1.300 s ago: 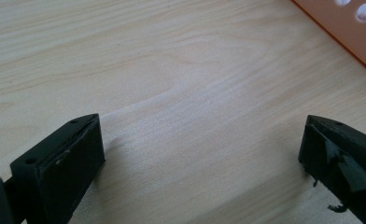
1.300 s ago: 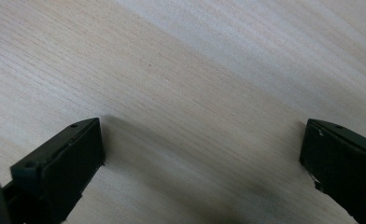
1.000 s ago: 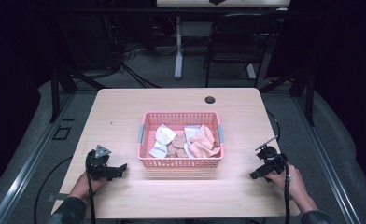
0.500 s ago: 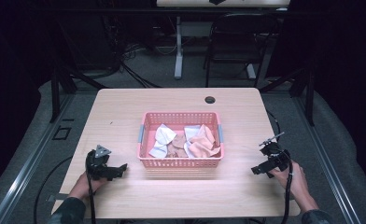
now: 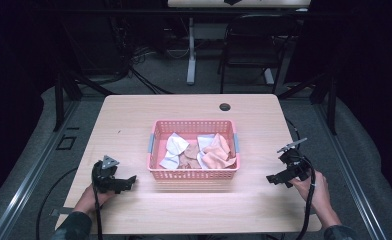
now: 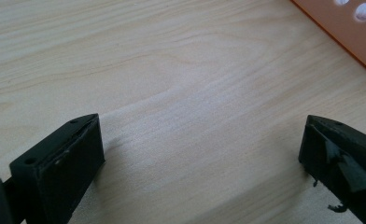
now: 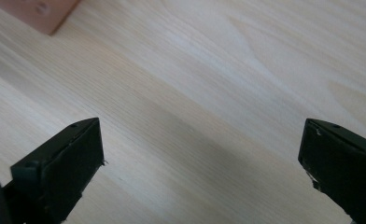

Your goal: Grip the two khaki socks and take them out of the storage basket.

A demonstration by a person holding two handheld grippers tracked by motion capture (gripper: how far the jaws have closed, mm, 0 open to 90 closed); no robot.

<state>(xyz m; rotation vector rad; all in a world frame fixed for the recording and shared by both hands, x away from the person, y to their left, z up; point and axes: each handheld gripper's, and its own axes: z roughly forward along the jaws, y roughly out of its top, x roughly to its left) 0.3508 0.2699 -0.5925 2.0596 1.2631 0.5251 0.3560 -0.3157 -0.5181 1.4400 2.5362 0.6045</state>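
The pink plastic mesh basket (image 5: 194,150), rectangular with grey handles at its two short ends, sits near the middle of the light wooden table (image 5: 134,120), a little toward the person's side. Inside it lie crumpled cloths: white ones (image 5: 173,150) in the left half and at the back, peach-coloured ones (image 5: 218,152) in the right half, and a brownish piece (image 5: 190,152) between them. An orange-pink edge of the basket (image 6: 349,32) with round holes crosses the upper right corner of the left gripper view, and a corner of it (image 7: 36,14) shows at the upper left of the right gripper view.

The left gripper (image 5: 126,181) is held low over the table just left of the basket's near left corner, its tips pointing toward the basket, a grey three-cornered plate on its top. Its two black jaws stand wide apart with bare wood between them and hold nothing (image 6: 202,154). The left hand (image 5: 91,196) grips it from behind, near the table's front edge.

The right gripper (image 5: 273,179) is held over the table to the right of the basket, clear of it, tips turned toward the basket's near right corner. Its jaws are likewise spread wide over bare wood, gripping nothing (image 7: 202,158). The right hand (image 5: 314,187) holds it, and a black cable trails down from it.

A small dark round grommet (image 5: 225,106) is set in the table behind the basket. Beyond the table stands a black chair (image 5: 251,45) on a grey floor.
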